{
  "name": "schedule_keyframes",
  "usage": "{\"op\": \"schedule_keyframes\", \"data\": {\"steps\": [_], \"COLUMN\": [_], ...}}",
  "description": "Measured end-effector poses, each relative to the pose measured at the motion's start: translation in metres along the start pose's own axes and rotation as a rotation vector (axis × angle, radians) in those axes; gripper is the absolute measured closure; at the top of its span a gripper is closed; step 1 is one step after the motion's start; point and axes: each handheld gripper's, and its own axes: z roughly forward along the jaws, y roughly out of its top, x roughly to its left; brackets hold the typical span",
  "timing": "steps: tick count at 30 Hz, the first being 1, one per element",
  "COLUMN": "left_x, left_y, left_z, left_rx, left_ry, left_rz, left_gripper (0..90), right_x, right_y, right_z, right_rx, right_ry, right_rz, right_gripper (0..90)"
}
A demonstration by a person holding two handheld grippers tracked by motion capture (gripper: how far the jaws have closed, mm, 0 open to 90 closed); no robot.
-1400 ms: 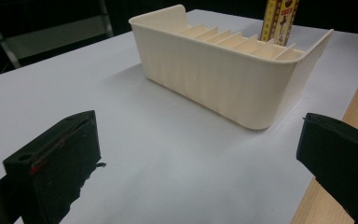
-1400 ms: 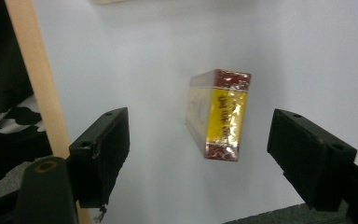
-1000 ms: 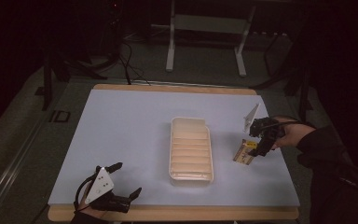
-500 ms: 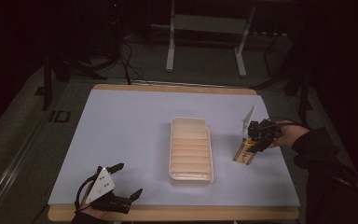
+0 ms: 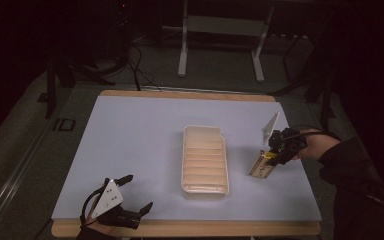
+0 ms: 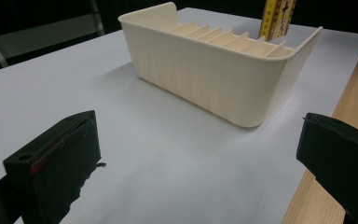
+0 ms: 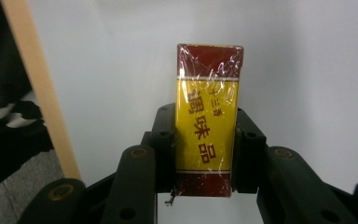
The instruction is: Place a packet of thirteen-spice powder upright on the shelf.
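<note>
Yellow-and-maroon wrapped packet (image 7: 208, 121), lettering legible in the right gripper view, clamped there.

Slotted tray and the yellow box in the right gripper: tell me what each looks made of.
The tray looks like moulded plastic, cream and matte: thin rounded walls, ribbed sides, built-in dividers. The box held by the right gripper looks like printed cardboard under clear film; the wrap wrinkles and glints at its top. What is inside cannot be seen.

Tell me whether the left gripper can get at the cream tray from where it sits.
Probably yes. The left gripper is open and the white table between it and the cream tray lies bare; the right gripper holds the yellow box on the tray's far side.
</note>
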Motion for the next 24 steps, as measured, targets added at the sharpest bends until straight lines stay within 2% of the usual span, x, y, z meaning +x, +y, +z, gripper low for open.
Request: {"op": "schedule_keyframes", "data": {"steps": [2,9,13,15,18,24], "left_x": [0.000,-0.001,-0.001,-0.001,-0.001,-0.001], "left_y": [0.000,0.000,0.000,0.000,0.000,0.000], "left_z": [0.000,0.001,0.001,0.001,0.001,0.001], "left_rx": [0.002,0.003,0.004,0.005,0.010,0.010], "left_ry": [0.001,0.000,-0.004,-0.004,-0.005,-0.006], "left_rz": [0.000,0.003,0.007,0.006,0.007,0.009], "left_gripper": [0.0,0.0,0.0,0.0,0.0,0.0], "right_x": [0.002,0.018,0.024,0.026,0.032,0.034], "right_y": [0.002,0.017,0.027,0.033,0.041,0.057], "right_z": [-0.006,-0.023,-0.032,-0.035,-0.037,-0.037], "right_rx": [-0.028,-0.074,-0.117,-0.141,-0.170,-0.220], "right_ry": [0.016,-0.016,0.000,-0.009,-0.047,-0.040], "right_rz": [-0.007,-0.092,-0.119,-0.141,-0.179,-0.195], "right_gripper": [67.6,67.7,67.7,67.7,67.7,67.7]}}
